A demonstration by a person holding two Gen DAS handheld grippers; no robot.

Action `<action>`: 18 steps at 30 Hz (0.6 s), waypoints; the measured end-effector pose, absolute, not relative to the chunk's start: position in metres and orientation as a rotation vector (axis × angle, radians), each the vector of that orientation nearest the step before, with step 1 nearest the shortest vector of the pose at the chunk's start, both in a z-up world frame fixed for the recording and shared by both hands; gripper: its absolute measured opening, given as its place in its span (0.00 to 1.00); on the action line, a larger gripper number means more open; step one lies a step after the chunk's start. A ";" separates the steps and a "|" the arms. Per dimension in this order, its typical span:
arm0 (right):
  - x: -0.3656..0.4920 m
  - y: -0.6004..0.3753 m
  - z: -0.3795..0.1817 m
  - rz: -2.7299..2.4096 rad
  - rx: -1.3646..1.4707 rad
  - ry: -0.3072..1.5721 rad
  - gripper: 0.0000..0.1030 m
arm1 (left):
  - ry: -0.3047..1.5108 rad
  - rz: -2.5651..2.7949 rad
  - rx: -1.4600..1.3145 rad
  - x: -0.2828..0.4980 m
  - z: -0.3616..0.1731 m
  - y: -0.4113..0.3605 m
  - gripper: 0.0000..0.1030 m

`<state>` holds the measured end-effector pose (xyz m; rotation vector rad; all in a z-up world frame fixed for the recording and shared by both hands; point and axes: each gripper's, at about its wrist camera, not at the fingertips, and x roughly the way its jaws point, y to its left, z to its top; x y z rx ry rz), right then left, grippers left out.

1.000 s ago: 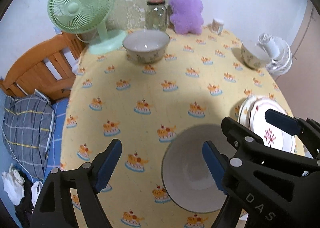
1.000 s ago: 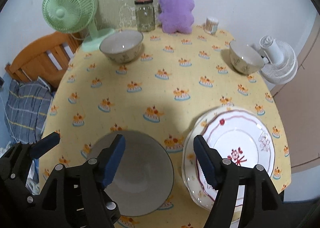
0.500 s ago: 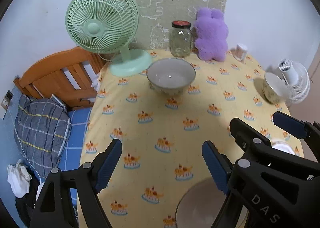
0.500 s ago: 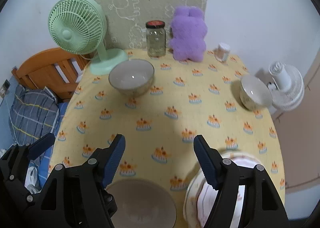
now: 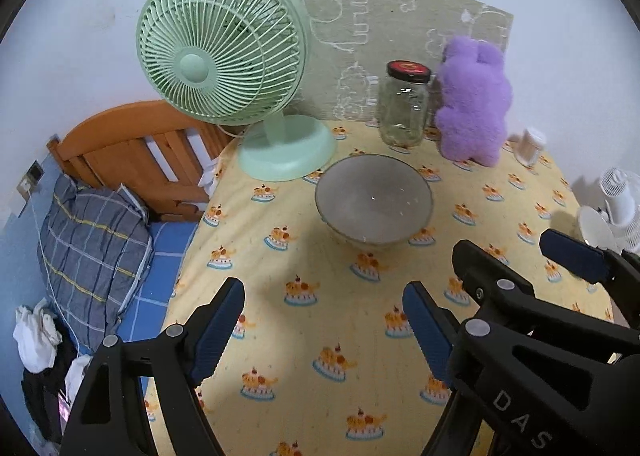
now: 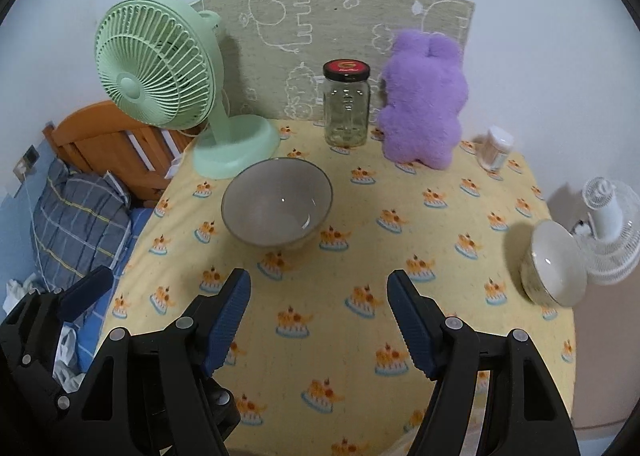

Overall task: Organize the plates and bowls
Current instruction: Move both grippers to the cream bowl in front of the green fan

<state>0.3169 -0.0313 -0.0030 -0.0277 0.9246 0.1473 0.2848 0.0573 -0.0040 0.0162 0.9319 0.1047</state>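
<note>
Currently both claws hang apart over the desk (image 6: pixel 440 216), empty. Left claw (image 5: pixel 322 330) jaws spread wide; right claw (image 6: pixel 319 314) likewise. Grey bowl (image 6: pixel 277 202) sits upright ahead, just in front of the green fan (image 6: pixel 168 96). Small bowl (image 6: pixel 554 268) at the desk's right edge, beside a white fan (image 6: pixel 608 228). Jar (image 6: pixel 346 104) at the back.

Even, soft indoor light; faint shadows fall on the surface (image 6: pixel 400 256). Both views are sharp, with fisheye bending and dark corners.
</note>
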 end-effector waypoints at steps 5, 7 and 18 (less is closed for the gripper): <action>0.347 -0.032 -0.011 0.177 -0.009 0.931 0.72 | 0.939 0.129 -0.002 0.312 -0.011 0.060 0.80; 0.357 -0.032 -0.015 0.189 0.000 0.931 0.72 | 0.937 0.134 -0.002 0.322 -0.013 0.061 0.80; 0.423 -0.025 -0.045 0.209 0.008 0.943 0.72 | 0.962 0.179 -0.041 0.381 -0.045 0.070 0.73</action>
